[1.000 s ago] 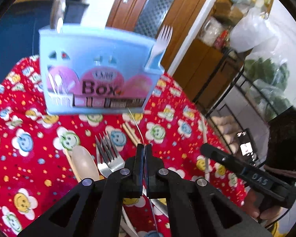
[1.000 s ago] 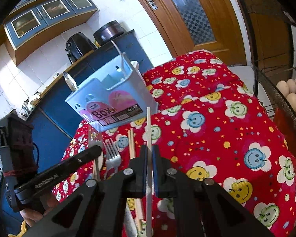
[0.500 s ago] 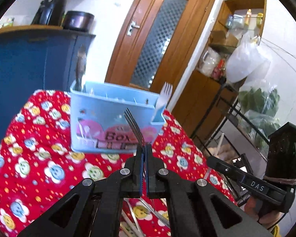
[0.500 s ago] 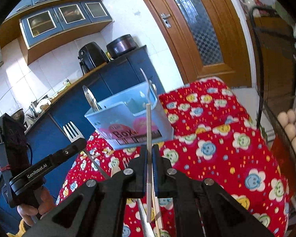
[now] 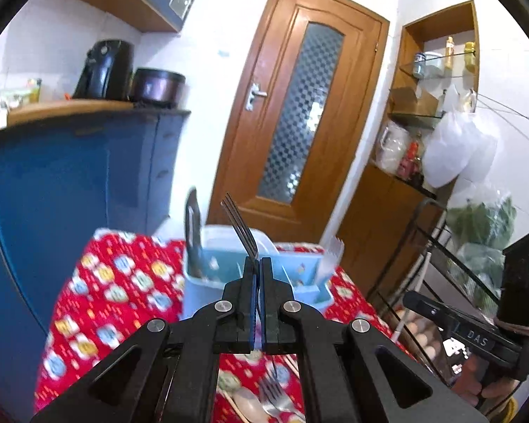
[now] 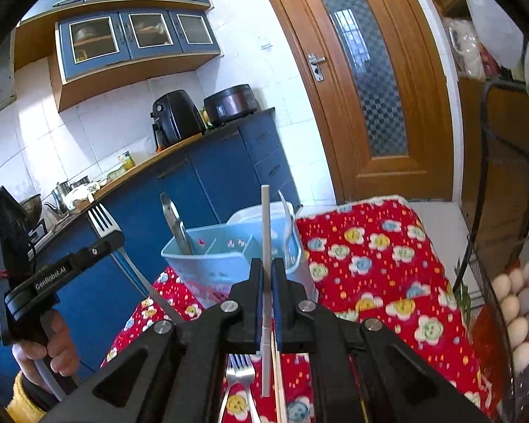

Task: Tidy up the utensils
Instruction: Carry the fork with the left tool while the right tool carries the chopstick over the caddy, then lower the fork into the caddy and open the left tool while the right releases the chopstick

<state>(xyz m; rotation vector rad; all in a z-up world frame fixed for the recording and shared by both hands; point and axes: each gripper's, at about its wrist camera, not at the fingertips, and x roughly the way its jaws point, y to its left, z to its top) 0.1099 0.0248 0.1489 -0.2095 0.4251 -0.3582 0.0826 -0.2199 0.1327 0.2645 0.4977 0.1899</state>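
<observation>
My left gripper point(image 5: 258, 264) is shut on a metal fork point(image 5: 239, 225) whose tines stick up, held above the table in front of the light blue utensil box point(image 5: 201, 292). In the right wrist view the left gripper point(image 6: 113, 238) shows at the left with that fork point(image 6: 100, 216). My right gripper point(image 6: 267, 264) is shut on a white chopstick point(image 6: 265, 232) that stands upright, near the utensil box point(image 6: 222, 257). A metal spoon point(image 6: 172, 225) and a white plastic utensil point(image 6: 287, 218) stand in the box. The right gripper point(image 5: 411, 299) shows at the left wrist view's right.
Under the grippers, forks point(image 6: 239, 370) and a chopstick point(image 6: 278, 373) lie on the red patterned tablecloth point(image 6: 370, 264). A blue cabinet point(image 6: 229, 176) stands behind the table. A wire rack with eggs point(image 6: 518, 299) is at the right, a wooden door point(image 5: 299, 123) beyond.
Both grippers have risen from the table with their utensils, the left with the fork and the right with the chopstick. The box now sits lower in both views.
</observation>
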